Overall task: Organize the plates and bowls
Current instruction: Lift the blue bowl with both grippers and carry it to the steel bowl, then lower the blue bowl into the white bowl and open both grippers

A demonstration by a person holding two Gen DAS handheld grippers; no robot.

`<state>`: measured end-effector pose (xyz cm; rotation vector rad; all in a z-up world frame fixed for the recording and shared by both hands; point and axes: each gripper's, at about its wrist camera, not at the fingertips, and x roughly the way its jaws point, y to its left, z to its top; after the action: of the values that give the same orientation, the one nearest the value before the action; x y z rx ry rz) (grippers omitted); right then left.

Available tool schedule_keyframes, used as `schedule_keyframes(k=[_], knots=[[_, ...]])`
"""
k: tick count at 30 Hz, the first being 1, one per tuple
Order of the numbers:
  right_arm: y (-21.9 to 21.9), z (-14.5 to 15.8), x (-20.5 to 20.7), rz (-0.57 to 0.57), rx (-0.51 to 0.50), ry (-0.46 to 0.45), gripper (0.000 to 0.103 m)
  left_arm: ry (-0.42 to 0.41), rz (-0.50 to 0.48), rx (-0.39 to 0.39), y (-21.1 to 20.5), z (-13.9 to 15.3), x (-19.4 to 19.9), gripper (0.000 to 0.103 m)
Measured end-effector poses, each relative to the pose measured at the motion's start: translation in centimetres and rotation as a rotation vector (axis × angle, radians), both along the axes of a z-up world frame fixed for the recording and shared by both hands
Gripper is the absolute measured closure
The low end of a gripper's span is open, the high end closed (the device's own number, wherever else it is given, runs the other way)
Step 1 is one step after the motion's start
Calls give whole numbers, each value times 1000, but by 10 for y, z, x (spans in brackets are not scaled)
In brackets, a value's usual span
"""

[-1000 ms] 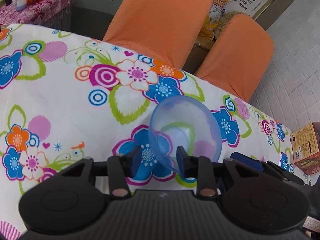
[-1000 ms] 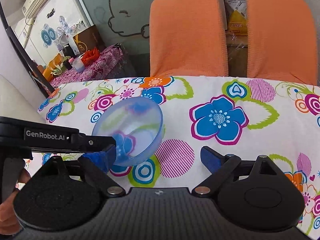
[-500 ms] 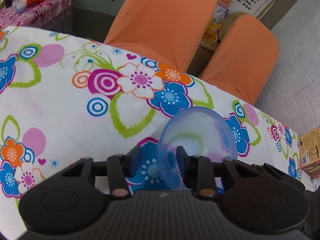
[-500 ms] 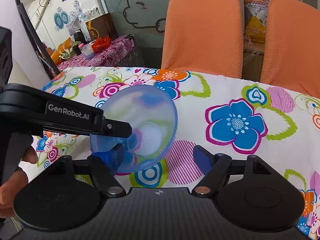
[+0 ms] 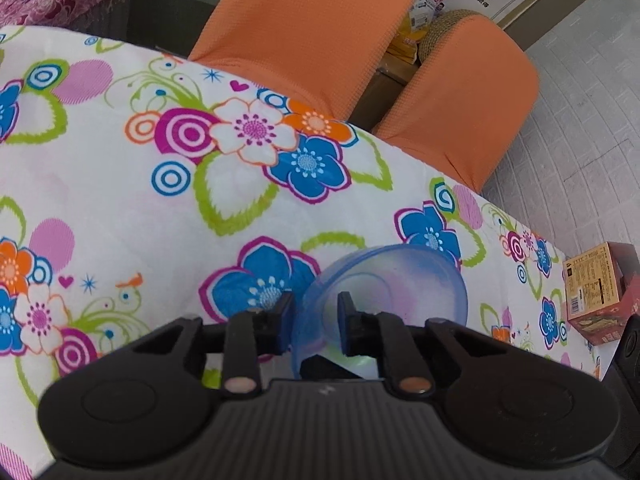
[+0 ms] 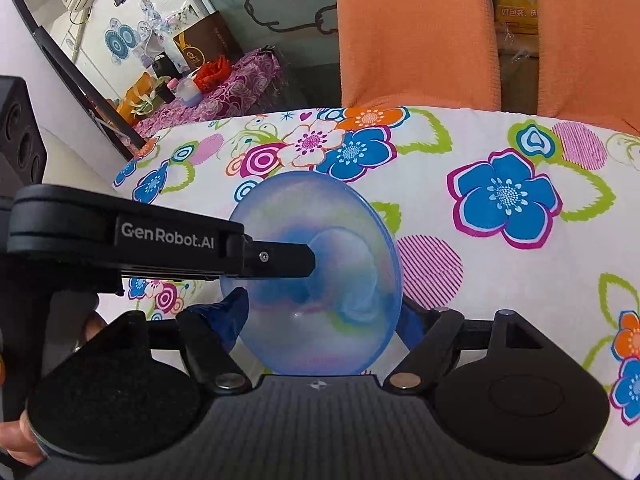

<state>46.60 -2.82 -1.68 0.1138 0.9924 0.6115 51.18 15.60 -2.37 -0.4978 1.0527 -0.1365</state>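
left tongs (image 5: pixel 313 322) clamp bowl (image 5: pixel 384 280) | now between right tongs (image 6: pixel 320 320) (seemingly apart)

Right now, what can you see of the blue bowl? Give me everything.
The translucent blue plastic bowl is small, round and shallow, with a flared rim and a flat circular base; it looks empty. It is held tilted on edge, above the floral tablecloth. The left claw is shut on its rim, one finger inside, one outside. In the right wrist view it sits between the open right claw's fingers; whether they touch it is unclear.
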Motion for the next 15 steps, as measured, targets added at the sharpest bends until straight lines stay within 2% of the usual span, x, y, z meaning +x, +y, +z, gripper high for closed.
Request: schedule_keyframes(k=[6, 11, 15], knots=[[-25, 27, -54, -21, -31, -5, 39, 24, -33, -3, -28, 28, -49, 91], [-53, 50, -115, -53, -87, -45, 39, 32, -77, -47, -61, 49, -110, 91], [-76, 58, -166, -80, -124, -68, 38, 26, -118, -57, -91, 56, -160, 91]])
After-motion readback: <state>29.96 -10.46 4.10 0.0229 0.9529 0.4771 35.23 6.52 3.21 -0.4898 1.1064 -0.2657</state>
